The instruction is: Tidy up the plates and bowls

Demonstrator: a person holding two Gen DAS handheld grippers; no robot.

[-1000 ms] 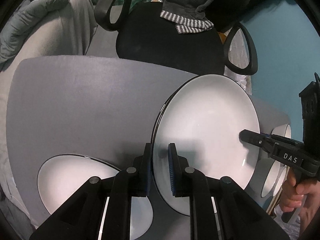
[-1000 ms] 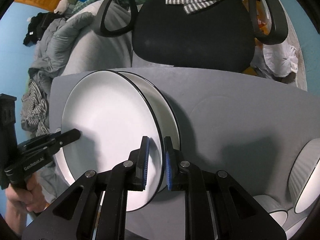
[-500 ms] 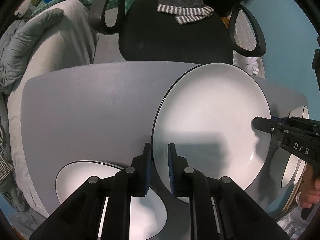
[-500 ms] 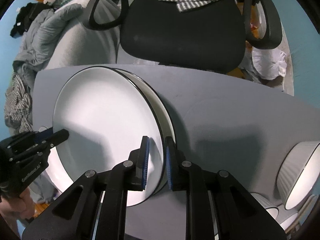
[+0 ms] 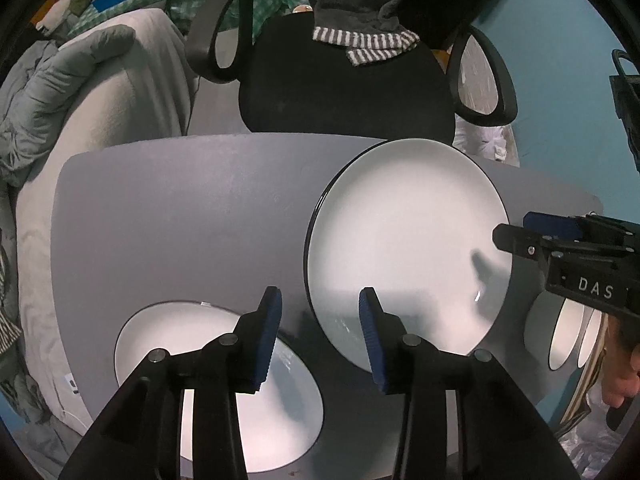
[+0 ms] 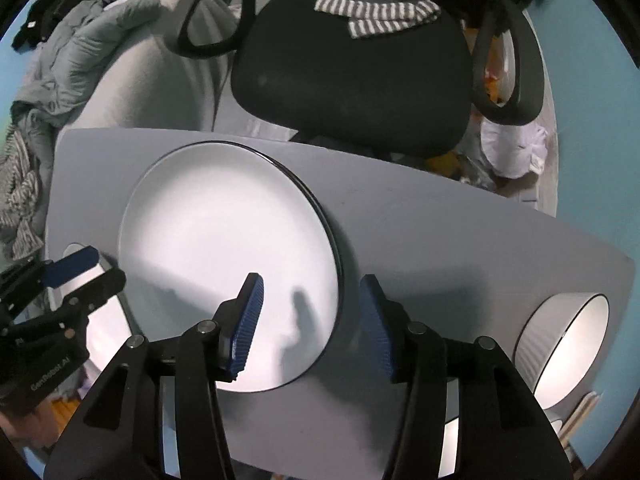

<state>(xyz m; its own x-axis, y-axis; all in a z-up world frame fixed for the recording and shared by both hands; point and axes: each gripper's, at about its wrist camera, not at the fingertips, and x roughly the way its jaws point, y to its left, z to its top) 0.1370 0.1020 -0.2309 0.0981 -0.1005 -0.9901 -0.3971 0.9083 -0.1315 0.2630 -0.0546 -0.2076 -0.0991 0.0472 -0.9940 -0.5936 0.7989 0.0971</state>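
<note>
A large white plate with a black rim (image 5: pixel 408 256) (image 6: pixel 228 264) lies flat on a second plate of the same size, on the grey table (image 5: pixel 180 220) (image 6: pixel 460 248). My left gripper (image 5: pixel 320 332) (image 6: pixel 106 266) hangs over its left rim. Its jaws are opening, with the rim below the gap and the blue pads off it. At the opposite rim my right gripper (image 6: pixel 312 320) (image 5: pixel 514 228) is also opening, its pads clear of the plate. A smaller white plate (image 5: pixel 216 380) (image 6: pixel 96 320) lies at the table's near left.
White ribbed bowls (image 6: pixel 560 344) (image 5: pixel 572 332) stand at the table's right end. A black office chair (image 5: pixel 344 92) (image 6: pixel 352 80) with a striped cloth on it is behind the table. A grey sofa with clothes (image 5: pixel 100 92) sits to the left.
Both grippers were shut on the big plate's rims and held it tilted above the lower plate. Now both have let go, their jaws stand apart, and the plate rests flat on the other.
</note>
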